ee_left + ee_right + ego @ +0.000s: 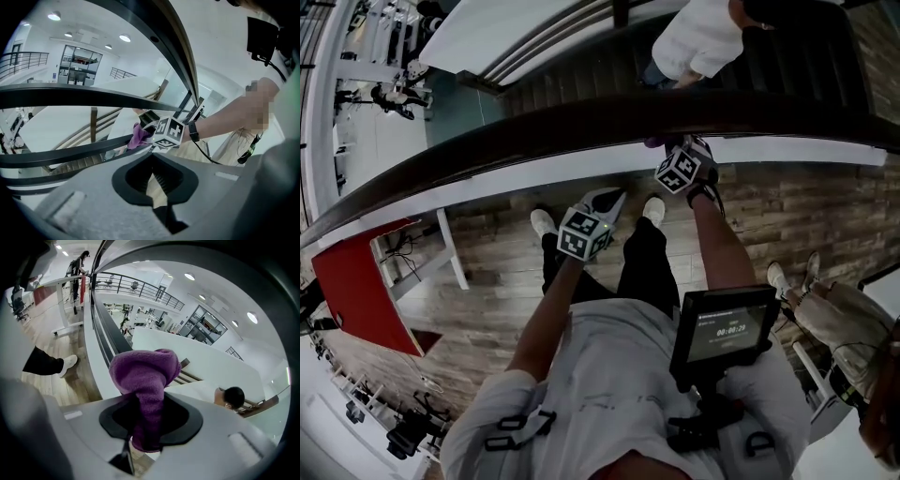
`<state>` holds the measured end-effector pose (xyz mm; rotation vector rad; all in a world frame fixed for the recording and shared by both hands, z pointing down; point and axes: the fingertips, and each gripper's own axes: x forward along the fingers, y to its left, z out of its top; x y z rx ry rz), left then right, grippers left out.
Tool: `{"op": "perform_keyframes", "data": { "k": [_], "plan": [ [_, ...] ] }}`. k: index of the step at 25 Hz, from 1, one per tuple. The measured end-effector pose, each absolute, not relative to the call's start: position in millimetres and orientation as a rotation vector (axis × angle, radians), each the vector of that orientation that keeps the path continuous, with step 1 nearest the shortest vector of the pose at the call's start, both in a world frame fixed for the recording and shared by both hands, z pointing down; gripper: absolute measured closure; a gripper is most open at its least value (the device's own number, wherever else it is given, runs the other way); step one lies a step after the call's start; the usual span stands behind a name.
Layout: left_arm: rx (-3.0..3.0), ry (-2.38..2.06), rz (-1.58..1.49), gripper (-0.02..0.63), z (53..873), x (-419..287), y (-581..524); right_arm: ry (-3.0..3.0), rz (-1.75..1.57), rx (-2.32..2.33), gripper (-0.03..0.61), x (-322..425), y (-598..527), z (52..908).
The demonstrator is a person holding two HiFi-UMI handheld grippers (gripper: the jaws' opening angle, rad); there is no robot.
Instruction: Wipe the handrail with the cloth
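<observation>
Right gripper (147, 425) jaws clamp the cloth (145, 373) against the handrail (534, 131). Left gripper (157, 187) jaws sit closed and empty. Wiping looks under way, with most of the rail likely left.

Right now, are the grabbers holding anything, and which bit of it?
The right gripper pinches the purple cloth by one end; the rest bunches up beyond the jaws. The left gripper holds nothing, its jaws together.

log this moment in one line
right gripper: shut on purple cloth, at handrail | left gripper: shut, empty, off handrail
</observation>
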<state>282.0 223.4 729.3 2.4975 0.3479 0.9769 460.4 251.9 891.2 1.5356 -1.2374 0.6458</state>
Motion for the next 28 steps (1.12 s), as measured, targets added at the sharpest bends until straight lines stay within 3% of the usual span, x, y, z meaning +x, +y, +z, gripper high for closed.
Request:
{"op": "perform_keyframes", "data": {
  "k": [19, 28],
  "plan": [
    [2.491, 0.515, 0.968, 0.615, 757, 326, 277, -1.087, 0.611, 1.498, 0.453, 531, 342, 892],
    [2.491, 0.507, 1.02, 0.615, 764, 360, 306, -0.995, 0.687, 1.53, 0.444, 609, 423, 892]
  ]
}}
